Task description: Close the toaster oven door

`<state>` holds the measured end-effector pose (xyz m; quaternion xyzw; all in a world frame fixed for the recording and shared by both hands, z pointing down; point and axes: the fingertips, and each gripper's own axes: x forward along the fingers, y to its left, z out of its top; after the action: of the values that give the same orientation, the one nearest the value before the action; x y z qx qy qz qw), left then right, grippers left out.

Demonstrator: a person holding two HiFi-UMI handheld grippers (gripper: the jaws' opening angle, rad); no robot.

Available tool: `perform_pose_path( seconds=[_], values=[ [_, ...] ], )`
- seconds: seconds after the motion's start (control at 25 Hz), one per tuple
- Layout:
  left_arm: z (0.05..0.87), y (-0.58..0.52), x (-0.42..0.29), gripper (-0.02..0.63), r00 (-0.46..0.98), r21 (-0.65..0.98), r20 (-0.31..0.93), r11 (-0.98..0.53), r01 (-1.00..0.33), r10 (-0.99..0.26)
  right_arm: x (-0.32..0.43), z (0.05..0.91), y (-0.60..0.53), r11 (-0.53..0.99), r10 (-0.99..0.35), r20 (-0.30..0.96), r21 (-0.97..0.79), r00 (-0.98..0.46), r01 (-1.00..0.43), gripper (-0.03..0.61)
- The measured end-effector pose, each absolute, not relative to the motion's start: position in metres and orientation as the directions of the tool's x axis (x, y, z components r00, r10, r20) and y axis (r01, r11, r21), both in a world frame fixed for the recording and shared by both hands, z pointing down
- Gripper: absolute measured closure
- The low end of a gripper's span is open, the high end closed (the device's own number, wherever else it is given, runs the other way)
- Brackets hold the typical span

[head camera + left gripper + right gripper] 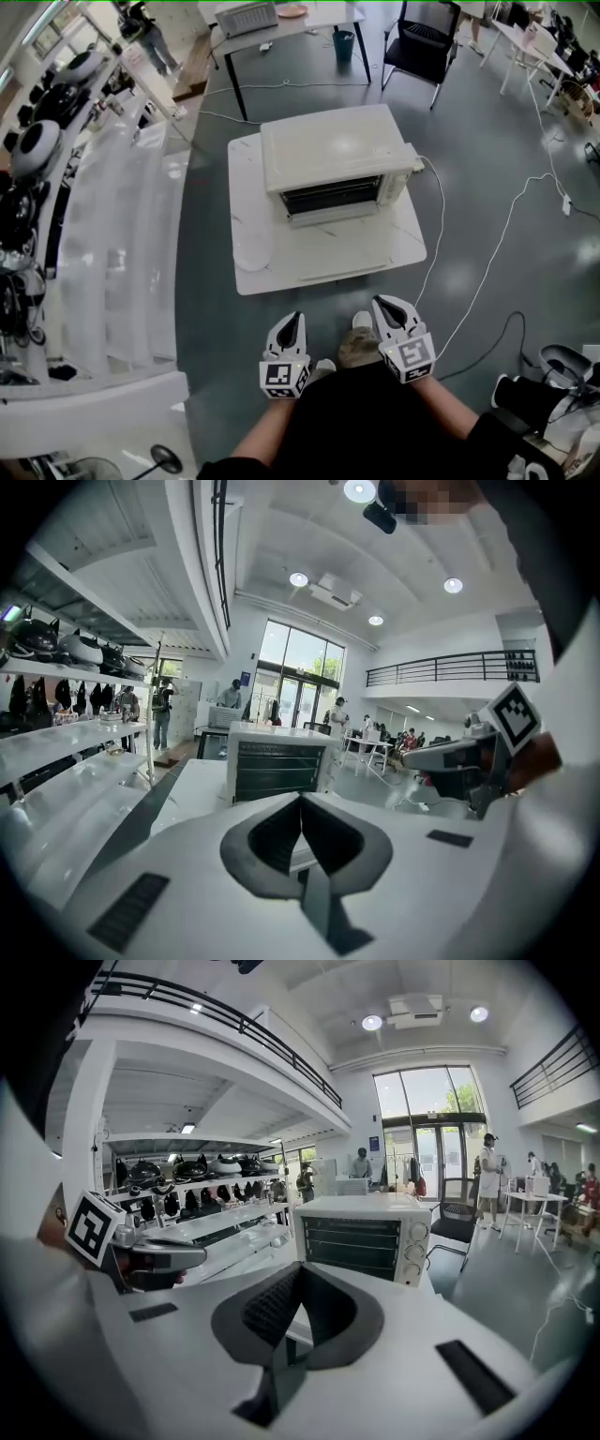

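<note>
Toaster oven (333, 159) on low white bench (281, 267), roughly centre, front facing near. Cream body, dark slatted glass front. Door upright against the body, looks shut.

Only in head view: white cable (441, 220) off the oven's right side, trailing over the grey floor; both grippers low and near, well apart from the oven and off the bench.

Only in right gripper view: three knobs (415, 1252) stacked down the right of the front panel.

Left gripper view: front nearly square-on, knobs too small to tell, other gripper at right.

Left gripper (294, 321) pressed together, nothing between. Right gripper (382, 304) likewise pressed together, nothing pinched.
</note>
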<state>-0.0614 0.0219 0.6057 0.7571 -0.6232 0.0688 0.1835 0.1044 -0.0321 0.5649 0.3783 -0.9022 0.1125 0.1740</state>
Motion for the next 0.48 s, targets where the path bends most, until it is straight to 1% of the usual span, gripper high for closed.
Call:
perform_pose_path(
  seconds=[0.16, 0.24, 0.4, 0.48],
  values=[
    [0.631, -0.005, -0.064, 0.595, 0.164, 0.148, 0.39, -0.114, -0.982, -0.906, 0.118, 0.571, -0.078, 0.697, -0.636, 0.386, -0.084, -0.668, -0.712, 0.558],
    [0.641, -0.018, -0.066, 0.595, 0.144, 0.143, 0.396, -0.094, -0.985, -0.907, 0.123, 0.577, -0.098, 0.7, -0.63, 0.381, -0.099, -0.676, -0.708, 0.558],
    [0.647, -0.034, -0.077, 0.595, 0.084, 0.185, 0.374, -0.015, -0.983, -0.923, 0.12, 0.593, -0.12, 0.736, -0.586, 0.393, -0.109, -0.709, -0.668, 0.558],
    [0.654, -0.042, -0.083, 0.595, 0.078, 0.237, 0.379, 0.015, -0.971, -0.922, 0.117, 0.595, -0.128, 0.748, -0.57, 0.4, -0.11, -0.718, -0.655, 0.558]
  ],
)
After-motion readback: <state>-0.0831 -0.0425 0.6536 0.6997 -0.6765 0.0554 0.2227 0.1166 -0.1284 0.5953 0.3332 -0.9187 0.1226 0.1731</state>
